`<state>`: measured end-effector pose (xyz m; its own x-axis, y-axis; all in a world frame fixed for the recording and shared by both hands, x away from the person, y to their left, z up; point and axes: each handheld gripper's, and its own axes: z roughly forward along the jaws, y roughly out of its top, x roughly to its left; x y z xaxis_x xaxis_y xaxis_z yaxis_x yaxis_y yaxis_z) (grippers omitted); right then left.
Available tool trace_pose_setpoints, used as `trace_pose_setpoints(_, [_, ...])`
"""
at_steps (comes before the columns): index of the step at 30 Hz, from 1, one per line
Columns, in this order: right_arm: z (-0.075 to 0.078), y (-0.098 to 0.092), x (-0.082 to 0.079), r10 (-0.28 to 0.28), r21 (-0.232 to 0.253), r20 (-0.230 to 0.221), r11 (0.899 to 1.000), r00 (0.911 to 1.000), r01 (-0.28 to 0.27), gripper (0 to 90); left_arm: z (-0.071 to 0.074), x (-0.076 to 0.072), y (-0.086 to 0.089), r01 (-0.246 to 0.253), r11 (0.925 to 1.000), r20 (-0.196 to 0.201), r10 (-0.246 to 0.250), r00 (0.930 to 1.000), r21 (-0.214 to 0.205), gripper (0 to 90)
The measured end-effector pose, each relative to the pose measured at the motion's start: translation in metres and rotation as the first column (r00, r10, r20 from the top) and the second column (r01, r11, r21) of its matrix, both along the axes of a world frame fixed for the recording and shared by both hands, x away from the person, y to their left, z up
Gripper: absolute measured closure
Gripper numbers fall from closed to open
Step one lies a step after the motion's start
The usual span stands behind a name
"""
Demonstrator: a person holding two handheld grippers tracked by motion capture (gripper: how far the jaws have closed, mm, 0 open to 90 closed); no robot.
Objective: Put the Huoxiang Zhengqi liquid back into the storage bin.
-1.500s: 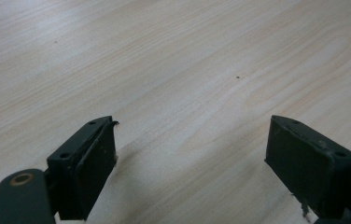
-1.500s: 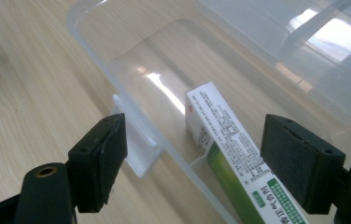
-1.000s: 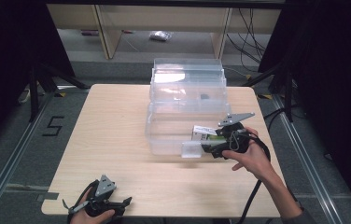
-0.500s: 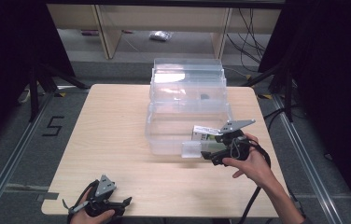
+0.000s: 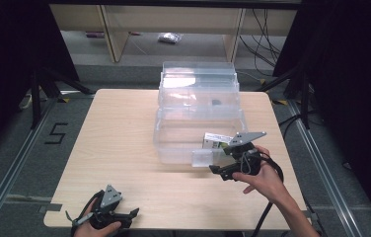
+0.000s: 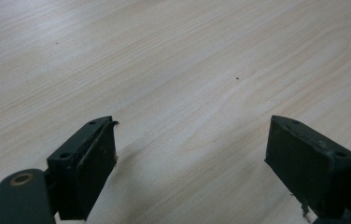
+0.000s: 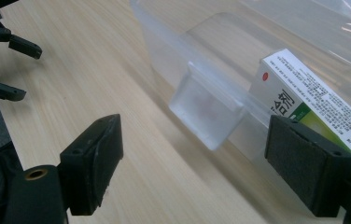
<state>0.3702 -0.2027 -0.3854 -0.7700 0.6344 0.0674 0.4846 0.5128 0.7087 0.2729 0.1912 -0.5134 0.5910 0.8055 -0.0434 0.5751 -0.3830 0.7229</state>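
Note:
A clear plastic drawer unit stands stepped at the table's middle. Its bottom drawer sticks out toward me and holds a white and green medicine box. The drawer's handle tab faces the near edge. My right gripper hovers just right of and below that tab, open and holding nothing. In the right gripper view the handle tab and the box lie ahead of the open right gripper. My left gripper rests open at the near left edge, and its jaws spread over bare wood.
The wooden table has broad free room to the left of the drawers. Its near edge carries a notch at the left corner. My left gripper is in sight at the top left of the right gripper view. Shelving and cables stand behind the table.
My right gripper has drawn back a little from the drawer toward the near edge. The drawer, the box and the left gripper have stayed put.

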Motion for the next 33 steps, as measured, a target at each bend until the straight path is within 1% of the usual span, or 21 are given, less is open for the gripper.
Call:
trace_pose_setpoints(2, [-0.002, 0.0, -0.001, 0.009, 0.003, -0.001, 1.0, 1.0, -0.009, 20.2, 0.0, 0.0, 0.0, 0.0, 1.0, 0.0, 0.0, 1.0, 0.0, 15.6])
trace_pose_setpoints(3, [-0.003, 0.0, -0.004, -0.006, -0.001, -0.006, 1.0, 1.0, 0.006, 20.2, 0.0, 0.0, 0.0, 0.001, 1.0, 0.001, -0.001, 1.0, 0.0, 15.6])
trace_pose_setpoints(5, [-0.007, 0.001, -0.007, -0.007, -0.001, -0.012, 1.0, 0.9999, 0.007, 20.2, 0.0, 0.0, 0.0, -0.002, 1.0, -0.002, 0.002, 1.0, -0.003, 15.6])
trace_pose_setpoints(7, [-0.011, 0.001, -0.008, 0.013, 0.006, 0.001, 1.0, 0.9999, -0.013, 20.1, 0.0, 0.0, 0.0, 0.0, 1.0, 0.001, 0.0, 1.0, 0.0, 15.6])
trace_pose_setpoints(8, [-0.011, 0.001, -0.01, 0.01, -0.005, -0.025, 1.0, 0.9996, -0.01, 20.1, 0.0, 0.0, 0.0, 0.0, 1.0, 0.001, 0.0, 1.0, 0.0, 15.6])
trace_pose_setpoints(9, [-0.013, 0.0, -0.009, 0.025, -0.008, -0.014, 1.0, 0.9996, -0.025, 20.1, 0.0, 0.0, 0.0, 0.0, 1.0, 0.001, 0.0, 1.0, 0.0, 15.6])
trace_pose_setpoints(10, [-0.015, 0.002, -0.012, -0.01, 0.011, -0.025, 1.0, 0.9996, 0.01, 19.9, 0.0, 0.0, 0.0, -0.001, 1.0, 0.001, 0.001, 1.0, -0.001, 15.6])
trace_pose_setpoints(11, [-0.015, 0.001, -0.013, 0.008, -0.01, -0.029, 1.0, 0.9995, -0.008, 20.0, 0.0, 0.0, 0.0, -0.001, 1.0, 0.001, 0.001, 1.0, 0.0, 15.6])
trace_pose_setpoints(16, [-0.023, 0.001, -0.016, 0.006, 0.002, -0.025, 1.0, 0.9997, -0.006, 20.0, 0.0, 0.0, 0.0, -0.001, 1.0, 0.001, 0.001, 1.0, 0.0, 15.6])
trace_pose_setpoints(18, [-0.029, 0.001, -0.019, 0.007, 0.011, -0.045, 1.0, 0.999, -0.006, 20.0, 0.001, 0.0, 0.0, 0.0, 1.0, -0.004, 0.0, 1.0, 0.005, 15.6])
trace_pose_setpoints(19, [-0.032, 0.001, -0.018, 0.012, 0.005, -0.011, 1.0, 0.9999, -0.012, 20.0, 0.001, 0.0, 0.0, 0.0, 1.0, -0.004, 0.0, 1.0, 0.005, 15.6])
trace_pose_setpoints(20, [-0.033, 0.0, -0.02, 0.011, 0.002, -0.028, 1.0, 0.9996, -0.011, 20.0, 0.001, 0.0, 0.0, 0.0, 1.0, -0.004, 0.0, 1.0, 0.005, 15.6])
trace_pose_setpoints(21, [-0.035, 0.001, -0.021, 0.006, 0.007, -0.029, 1.0, 0.9996, -0.006, 20.0, 0.001, 0.0, 0.0, -0.001, 1.0, -0.003, 0.001, 1.0, 0.005, 15.6])
trace_pose_setpoints(22, [-0.039, 0.001, -0.021, 0.01, 0.02, -0.017, 1.0, 0.9998, -0.009, 19.9, 0.001, 0.0, 0.001, 0.001, 0.9997, -0.002, -0.001, 1.0, 0.023, 15.6])
trace_pose_setpoints(23, [-0.039, -0.001, -0.021, 0.021, 0.0, -0.021, 1.0, 0.9996, -0.021, 20.0, 0.001, 0.0, 0.001, 0.0, 0.9999, 0.004, 0.0, 1.0, 0.016, 15.6])
trace_pose_setpoints(25, [-0.041, -0.001, -0.025, 0.005, 0.018, -0.055, 1.0, 0.9985, -0.004, 19.9, 0.001, 0.0, 0.001, 0.0, 0.9998, 0.003, 0.0, 1.0, 0.018, 15.6])
trace_pose_setpoints(26, [-0.044, -0.001, -0.023, 0.016, 0.022, -0.025, 1.0, 0.9996, -0.015, 19.9, 0.001, 0.0, 0.001, 0.0, 0.9999, 0.003, 0.0, 1.0, 0.017, 15.6])
trace_pose_setpoints(27, [-0.044, -0.001, -0.023, 0.016, 0.022, -0.025, 1.0, 0.9996, -0.015, 19.9, 0.001, 0.0, 0.001, 0.0, 0.9999, 0.003, 0.0, 1.0, 0.017, 15.6])
trace_pose_setpoints(28, [-0.044, -0.002, -0.026, -0.002, 0.019, -0.047, 1.0, 0.9989, 0.002, 19.9, 0.001, 0.0, 0.001, 0.002, 0.9998, -0.001, -0.002, 1.0, 0.022, 15.6])
trace_pose_setpoints(30, [-0.05, -0.004, -0.027, -0.006, 0.034, -0.047, 0.999, 0.9989, 0.008, 20.0, 0.001, 0.0, 0.001, 0.001, 0.9999, 0.003, -0.001, 1.0, 0.017, 15.6])
trace_pose_setpoints(33, [-0.055, -0.005, -0.029, -0.013, 0.026, -0.046, 1.0, 0.9989, 0.014, 20.0, 0.001, 0.0, 0.001, 0.001, 0.9997, -0.001, -0.001, 1.0, 0.024, 15.6])
